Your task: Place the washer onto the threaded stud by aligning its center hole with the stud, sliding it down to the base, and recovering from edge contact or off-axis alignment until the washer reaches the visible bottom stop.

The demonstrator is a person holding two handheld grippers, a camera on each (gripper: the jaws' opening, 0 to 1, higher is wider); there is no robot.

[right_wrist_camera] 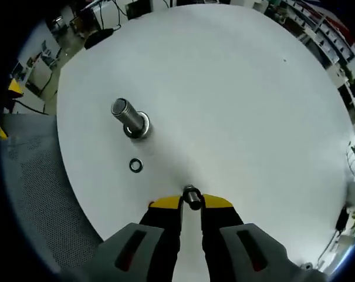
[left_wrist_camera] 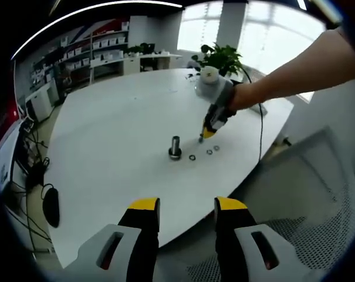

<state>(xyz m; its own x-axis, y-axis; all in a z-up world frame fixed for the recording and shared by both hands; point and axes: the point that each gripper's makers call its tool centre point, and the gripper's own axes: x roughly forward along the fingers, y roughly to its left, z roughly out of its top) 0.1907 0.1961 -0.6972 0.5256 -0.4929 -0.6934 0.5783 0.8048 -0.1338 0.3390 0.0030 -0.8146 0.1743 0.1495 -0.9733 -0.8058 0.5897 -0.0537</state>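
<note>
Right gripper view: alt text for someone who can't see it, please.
The right gripper pinches a washer at its tips above a white table. The stud stands ahead to the left, with a second washer lying near it.

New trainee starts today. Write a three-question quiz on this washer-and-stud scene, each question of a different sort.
1. True or false: a washer already sits on the threaded stud.
2. What does the right gripper hold? A) a washer B) a cable C) nothing
3. Fill in: the left gripper has its jaws ____.

Key:
1. False; the stud is bare and a loose washer lies on the white table beside it.
2. A; a washer is pinched at the tips.
3. Open, back at the table's near edge.
</note>
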